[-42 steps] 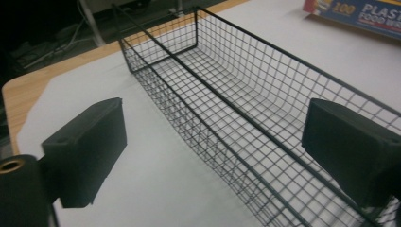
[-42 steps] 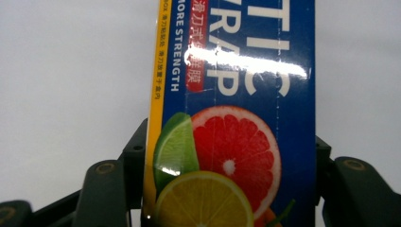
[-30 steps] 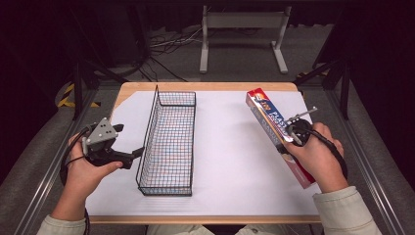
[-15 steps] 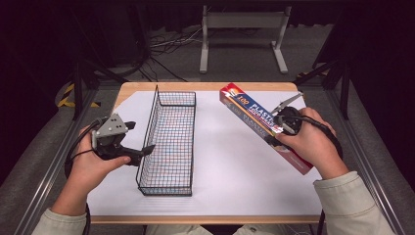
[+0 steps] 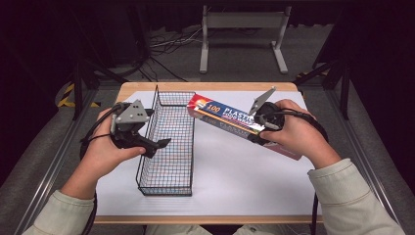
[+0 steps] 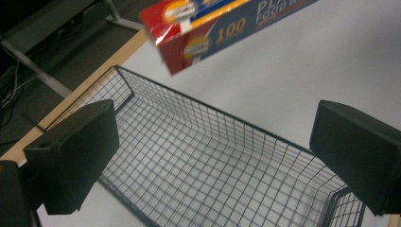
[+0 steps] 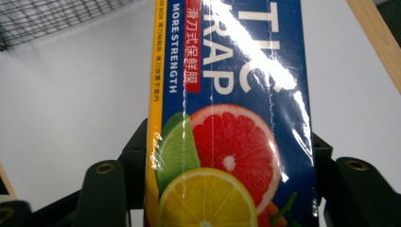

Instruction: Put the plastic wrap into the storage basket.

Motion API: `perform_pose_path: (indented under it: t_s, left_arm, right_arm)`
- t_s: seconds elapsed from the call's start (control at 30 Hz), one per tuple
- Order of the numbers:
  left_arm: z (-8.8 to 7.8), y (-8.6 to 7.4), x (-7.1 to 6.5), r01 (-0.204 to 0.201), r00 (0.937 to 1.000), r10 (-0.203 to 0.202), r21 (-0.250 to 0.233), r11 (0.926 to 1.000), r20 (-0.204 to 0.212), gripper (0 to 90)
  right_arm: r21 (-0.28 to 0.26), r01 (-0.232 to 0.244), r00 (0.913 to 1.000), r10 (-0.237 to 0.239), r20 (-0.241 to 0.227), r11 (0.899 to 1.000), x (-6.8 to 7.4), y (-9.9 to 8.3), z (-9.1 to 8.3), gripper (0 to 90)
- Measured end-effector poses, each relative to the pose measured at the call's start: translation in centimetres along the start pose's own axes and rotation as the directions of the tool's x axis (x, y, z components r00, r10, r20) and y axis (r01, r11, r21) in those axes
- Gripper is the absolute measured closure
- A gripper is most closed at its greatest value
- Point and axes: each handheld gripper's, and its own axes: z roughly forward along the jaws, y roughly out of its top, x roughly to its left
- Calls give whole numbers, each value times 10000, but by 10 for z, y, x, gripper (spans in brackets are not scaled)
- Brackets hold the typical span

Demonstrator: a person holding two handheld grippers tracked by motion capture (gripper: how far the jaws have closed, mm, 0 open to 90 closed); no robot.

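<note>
A long red and blue plastic wrap box [image 5: 226, 117] hangs tilted above the table, its red end over the far right rim of a black wire basket [image 5: 147, 161]. My right gripper [image 5: 262, 133] is shut on the box near its middle; the jaws press both long sides of the box [image 7: 227, 118]. My left gripper [image 5: 159, 146] reaches over the basket's left wall. Its jaws have just been opening and stand wide, with nothing between them [image 6: 213, 156]. Past them I see the inside of the basket [image 6: 156, 94] and the box end [image 6: 208, 28] above.
The basket stands empty on a white sheet [image 5: 235, 181] that covers a wooden table. Dark floor, cables and a metal stand [image 5: 242, 29] lie beyond the far edge. The basket's mesh [image 7: 47, 19] shows at the upper left of the right gripper view.
The right hand has lifted the box and swung it left, so its red end now reaches the basket. The left hand has risen and moved right, over the basket's left wall.
</note>
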Motion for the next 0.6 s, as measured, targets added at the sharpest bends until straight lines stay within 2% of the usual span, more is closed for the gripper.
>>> perform_pose_path:
  t_s: [0.13, 0.2, 0.27, 0.33, 0.47, 0.57, 0.6]
  left_arm:
    - [6, 17, -4, -660, 9976, 656, 166, 9977, 218, 28]
    - [9, 25, -6, -851, 9955, 842, 191, 9962, 432, 28]
    - [12, 30, -8, -892, 9917, 866, 235, 9957, 952, 32]
    - [15, 36, -9, -1025, 9884, 980, 332, 9942, 1165, 33]
    - [23, 44, -13, -1388, 9801, 1311, 426, 9894, 1492, 36]
    - [32, 47, -14, -1563, 9638, 1328, 866, 9839, 2311, 46]
    - [36, 47, -15, -1631, 9615, 1335, 1077, 9807, 2402, 49]
  right_arm:
    - [-194, 652, 9965, -661, -511, 9977, 10, 12, 1, 405]
    - [-294, 1013, 9913, -1034, -812, 9944, 14, 18, 1, 405]
    - [-389, 1354, 9857, -1386, -956, 9900, 20, 24, 1, 405]
    - [-474, 1606, 9805, -1649, -1074, 9859, 24, 28, 1, 405]
    - [-749, 2083, 9633, -2178, -1567, 9752, 32, 36, 2, 404]
    - [-877, 2320, 9488, -2452, -1991, 9688, 36, 39, 2, 404]
    - [-941, 2466, 9435, -2611, -2038, 9645, 38, 40, 3, 404]
